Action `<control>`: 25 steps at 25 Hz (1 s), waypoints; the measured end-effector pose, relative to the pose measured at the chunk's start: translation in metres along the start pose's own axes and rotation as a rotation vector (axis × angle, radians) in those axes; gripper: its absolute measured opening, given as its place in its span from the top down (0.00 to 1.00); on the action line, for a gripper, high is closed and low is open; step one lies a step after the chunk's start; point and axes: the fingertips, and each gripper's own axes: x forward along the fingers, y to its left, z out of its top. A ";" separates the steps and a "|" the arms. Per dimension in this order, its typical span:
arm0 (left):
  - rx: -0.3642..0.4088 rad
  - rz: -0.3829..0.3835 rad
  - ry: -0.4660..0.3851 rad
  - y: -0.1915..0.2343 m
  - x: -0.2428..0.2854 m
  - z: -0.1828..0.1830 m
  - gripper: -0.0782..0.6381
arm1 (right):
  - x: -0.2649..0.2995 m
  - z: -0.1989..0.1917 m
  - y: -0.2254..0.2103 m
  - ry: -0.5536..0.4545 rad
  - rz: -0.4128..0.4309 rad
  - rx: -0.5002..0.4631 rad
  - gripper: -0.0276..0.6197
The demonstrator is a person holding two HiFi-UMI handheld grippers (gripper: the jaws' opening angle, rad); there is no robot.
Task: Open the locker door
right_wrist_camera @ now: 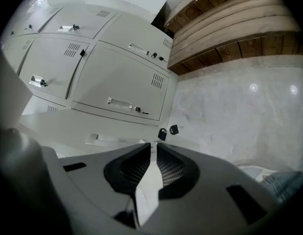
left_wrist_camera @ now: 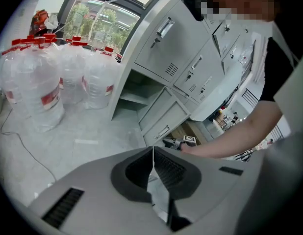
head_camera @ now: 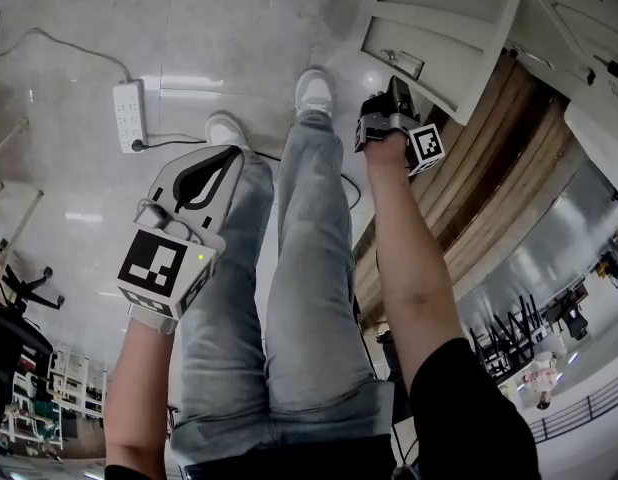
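legs in jeans (head_camera: 289, 298) ran down the middle of the head view. the left gripper (head_camera: 221, 163) hung beside them over the floor, and the right gripper (head_camera: 395, 93) reached close to the locker door (head_camera: 439, 28), which stood swung open. in the left gripper view its jaws were pressed together on nothing, with water bottles (left_wrist_camera: 43, 82) well beyond. in the right gripper view the jaws were all but closed and empty, with keys (right_wrist_camera: 166, 131) hanging just past their tips.
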 end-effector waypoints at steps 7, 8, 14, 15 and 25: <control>-0.023 0.038 -0.044 0.005 -0.025 0.017 0.86 | -0.023 -0.046 0.049 0.109 0.014 0.012 0.87; -0.031 0.047 -0.055 0.006 -0.028 0.021 0.86 | -0.025 -0.052 0.056 0.124 0.016 0.016 0.87; -0.067 0.090 -0.120 0.005 -0.057 0.038 0.86 | -0.040 -0.107 0.119 0.256 0.067 0.020 0.87; -0.075 0.096 -0.130 0.005 -0.062 0.040 0.86 | -0.042 -0.119 0.134 0.292 0.082 0.012 0.87; -0.150 0.163 -0.266 -0.004 -0.131 0.076 0.86 | -0.112 -0.243 0.326 0.734 0.359 -0.316 0.87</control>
